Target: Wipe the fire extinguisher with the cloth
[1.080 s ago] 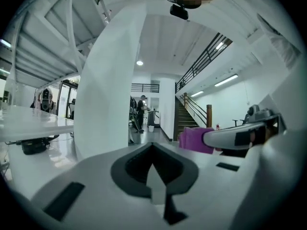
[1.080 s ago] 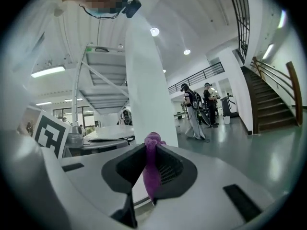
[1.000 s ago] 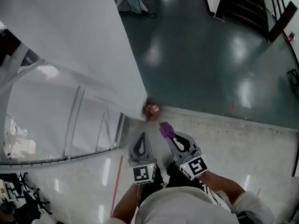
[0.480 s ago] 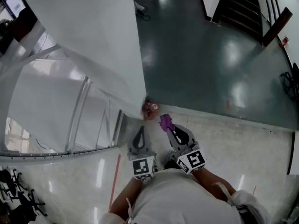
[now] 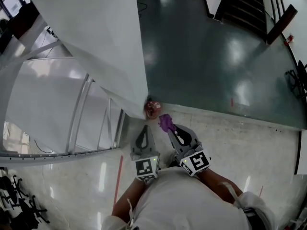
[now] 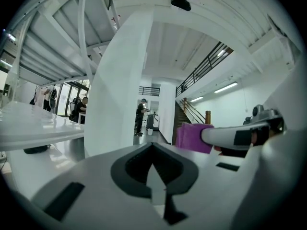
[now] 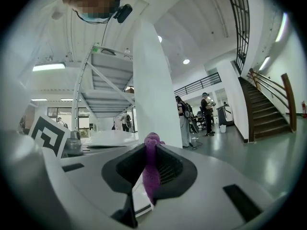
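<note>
Your left gripper (image 5: 144, 130) has its jaws closed together with nothing between them. Just ahead of both tips, the red metal fire extinguisher (image 5: 153, 109) stands at the corner of the tall white pillar (image 5: 120, 56). Your right gripper (image 5: 170, 128) is clamped on the crumpled purple cloth (image 5: 166, 122), which is near the extinguisher but not touching it.

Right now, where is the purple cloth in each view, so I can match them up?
Head view: purple cloth at centre, sticking out of the right tongs.
Left gripper view: right of centre, at the tip of the right tongs.
Right gripper view: low centre, clamped between the tongs.
Shared landmark: the white pillar, just left of the cloth.
</note>
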Demonstrator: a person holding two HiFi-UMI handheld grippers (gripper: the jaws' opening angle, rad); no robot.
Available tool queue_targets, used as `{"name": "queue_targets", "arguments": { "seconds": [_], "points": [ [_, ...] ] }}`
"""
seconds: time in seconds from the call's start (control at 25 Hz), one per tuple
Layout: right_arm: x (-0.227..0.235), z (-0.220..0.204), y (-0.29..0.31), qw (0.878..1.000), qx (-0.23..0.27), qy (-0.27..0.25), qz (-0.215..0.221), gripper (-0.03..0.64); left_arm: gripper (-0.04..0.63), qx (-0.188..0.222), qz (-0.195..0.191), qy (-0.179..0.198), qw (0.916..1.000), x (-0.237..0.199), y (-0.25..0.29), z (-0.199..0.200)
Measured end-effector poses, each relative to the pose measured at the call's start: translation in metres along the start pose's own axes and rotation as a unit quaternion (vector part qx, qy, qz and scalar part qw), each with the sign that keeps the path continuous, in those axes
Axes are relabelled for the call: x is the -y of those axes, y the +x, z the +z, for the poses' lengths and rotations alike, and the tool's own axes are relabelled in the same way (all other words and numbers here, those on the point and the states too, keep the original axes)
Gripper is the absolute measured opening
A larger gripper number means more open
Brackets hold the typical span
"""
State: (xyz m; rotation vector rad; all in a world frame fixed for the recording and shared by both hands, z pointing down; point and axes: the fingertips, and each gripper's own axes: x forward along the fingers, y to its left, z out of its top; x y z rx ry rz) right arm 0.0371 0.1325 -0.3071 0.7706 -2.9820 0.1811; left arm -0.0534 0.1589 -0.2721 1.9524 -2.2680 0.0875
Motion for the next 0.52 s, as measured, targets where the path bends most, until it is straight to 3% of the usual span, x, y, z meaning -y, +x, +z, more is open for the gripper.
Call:
{"name": "queue_targets", "arguments": {
  "seconds": [0.52],
  "points": [
    [0.004,-0.001,-0.013,1.0,0.002,-0.001,-0.006,0.058,0.005,0.002,-0.003,-0.008,1.0,0.013,-0.002,0.001]
  ]
}}
